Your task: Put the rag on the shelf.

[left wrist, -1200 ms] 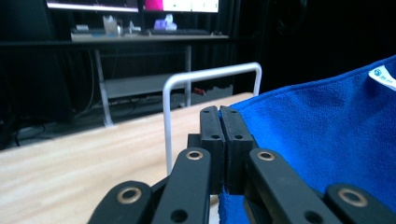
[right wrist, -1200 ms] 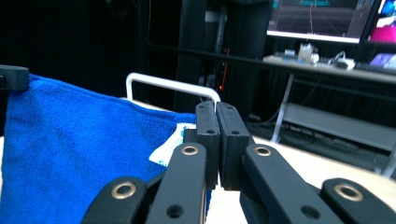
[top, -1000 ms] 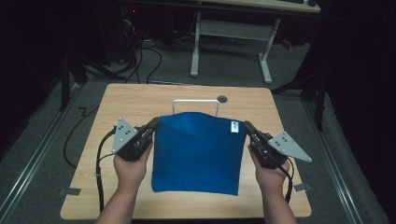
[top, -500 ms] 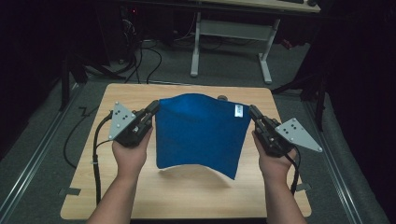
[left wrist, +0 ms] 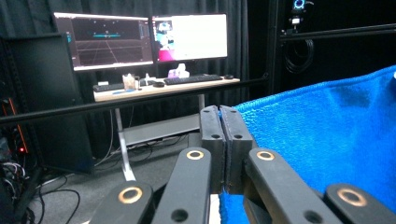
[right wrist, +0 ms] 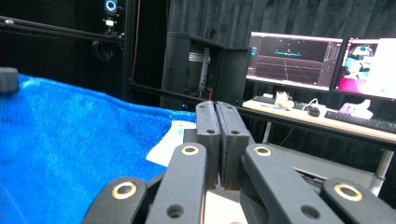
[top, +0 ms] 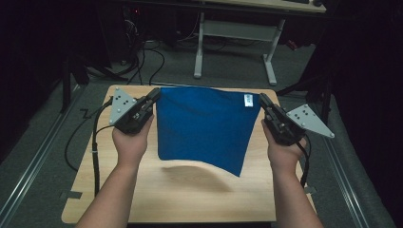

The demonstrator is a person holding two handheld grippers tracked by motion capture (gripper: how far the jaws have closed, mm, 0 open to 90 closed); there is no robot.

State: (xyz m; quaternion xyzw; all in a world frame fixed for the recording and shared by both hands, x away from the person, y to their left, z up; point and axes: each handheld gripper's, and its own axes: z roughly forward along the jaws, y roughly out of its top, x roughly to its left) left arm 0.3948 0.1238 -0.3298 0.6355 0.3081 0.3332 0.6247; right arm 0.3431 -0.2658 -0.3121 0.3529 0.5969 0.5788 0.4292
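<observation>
A second ago the blue cloth lay flat on the wooden table, filling the middle of the frame. Half a second ago its far edge was already up and its near edge curled just above the wood. Now it hangs clear of the table in the centre of the high view, stretched between the two grippers, with its shadow on the bare wood below it. The lower right corner of the cloth dips lower than the lower left.

The left gripper sits at the cloth's upper left corner and has risen toward the top of the frame since the earlier pictures. Its jaws are pressed together, and in the left gripper view the blue cloth runs right up to the closed left gripper; the pinched edge itself is hard to make out, but it appears caught between the pads.

The right gripper has climbed likewise and holds the upper right corner, beside the small white label. In the right gripper view the right gripper is closed tight, with the cloth and the label spreading to the left of it.
</observation>
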